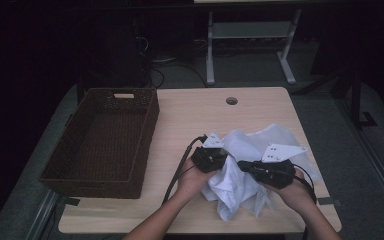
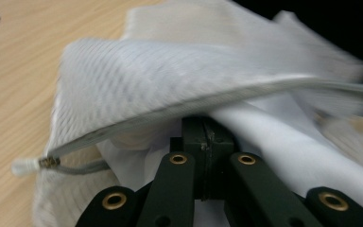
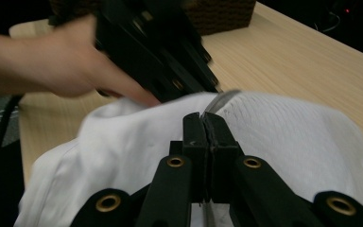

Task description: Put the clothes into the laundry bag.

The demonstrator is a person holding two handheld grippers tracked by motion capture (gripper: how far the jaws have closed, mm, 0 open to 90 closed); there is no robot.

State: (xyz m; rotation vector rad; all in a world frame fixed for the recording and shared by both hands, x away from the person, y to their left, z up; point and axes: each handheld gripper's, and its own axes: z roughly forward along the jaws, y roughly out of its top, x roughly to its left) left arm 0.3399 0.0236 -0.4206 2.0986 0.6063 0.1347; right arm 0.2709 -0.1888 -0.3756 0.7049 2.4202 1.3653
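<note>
I am working a white mesh laundry bag (image 1: 250, 160) with cloth inside, lying crumpled on the worktop (image 1: 190, 115) right of the wicker basket (image 1: 105, 140). It looks light, limp and slippery, so I am taking it by the stiffer zipper hem. The left gripper (image 1: 219, 159) and right gripper (image 1: 247, 166) fingers are both pinching fabric, hands low and converging over the bundle.

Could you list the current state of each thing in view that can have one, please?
Left gripper: shut on the white mesh laundry bag.
Right gripper: shut on the same bag.
White mesh laundry bag: crumpled on the table, with white cloth at its mouth, zipper pull dangling.
Wicker basket: upright, empty.
Table: bears basket and bag.
</note>
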